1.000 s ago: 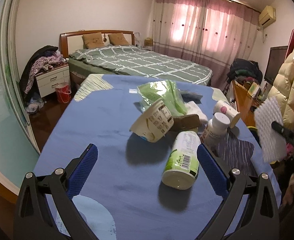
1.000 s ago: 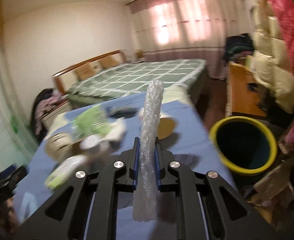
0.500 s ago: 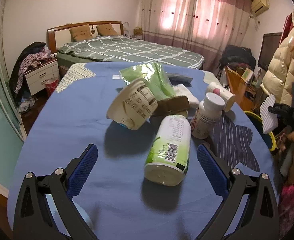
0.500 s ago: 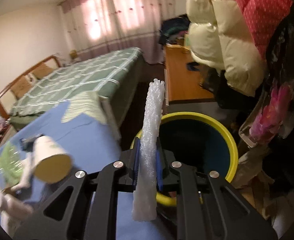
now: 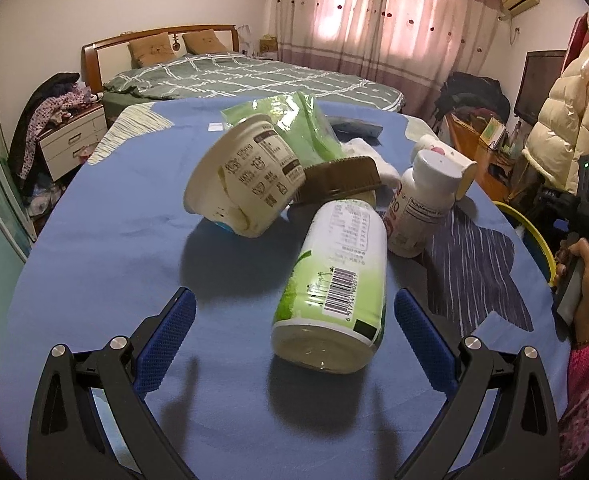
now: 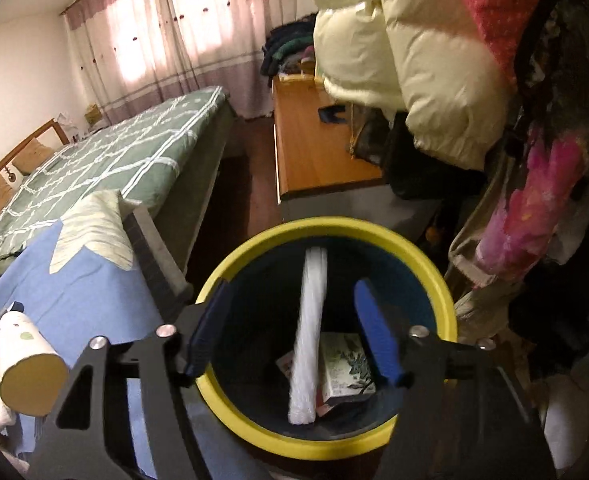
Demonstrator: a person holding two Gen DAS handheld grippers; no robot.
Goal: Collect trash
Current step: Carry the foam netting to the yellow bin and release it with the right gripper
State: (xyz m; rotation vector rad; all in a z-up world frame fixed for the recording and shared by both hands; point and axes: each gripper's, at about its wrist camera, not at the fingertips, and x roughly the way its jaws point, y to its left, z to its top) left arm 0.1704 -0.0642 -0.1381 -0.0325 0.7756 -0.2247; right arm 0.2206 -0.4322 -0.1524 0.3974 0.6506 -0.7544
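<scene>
My right gripper (image 6: 294, 330) is open above the yellow-rimmed bin (image 6: 434, 276). The white bubble-wrap sheet (image 6: 310, 332) is loose between the fingers, inside the bin, beside a small box (image 6: 344, 368). My left gripper (image 5: 292, 338) is open over the blue table (image 5: 106, 248), just short of a green-and-white bottle (image 5: 340, 280) lying on its side. Behind it are a tipped white cup (image 5: 244, 180), a green bag (image 5: 294, 126), a brown lid (image 5: 340, 180), a white pill bottle (image 5: 420, 204) and a paper cup (image 6: 26, 364).
The bin stands on the floor off the table's right edge; its rim shows in the left wrist view (image 5: 532, 232). Hanging coats (image 6: 414, 64) crowd the right. A bed (image 5: 234, 76) and a wooden desk (image 6: 314, 148) lie beyond. A hand (image 5: 584, 280) holds the right gripper.
My right gripper swung from the table to over the bin and opened, letting go of the bubble wrap, which now drops into the bin. My left gripper moved closer to the green-and-white bottle.
</scene>
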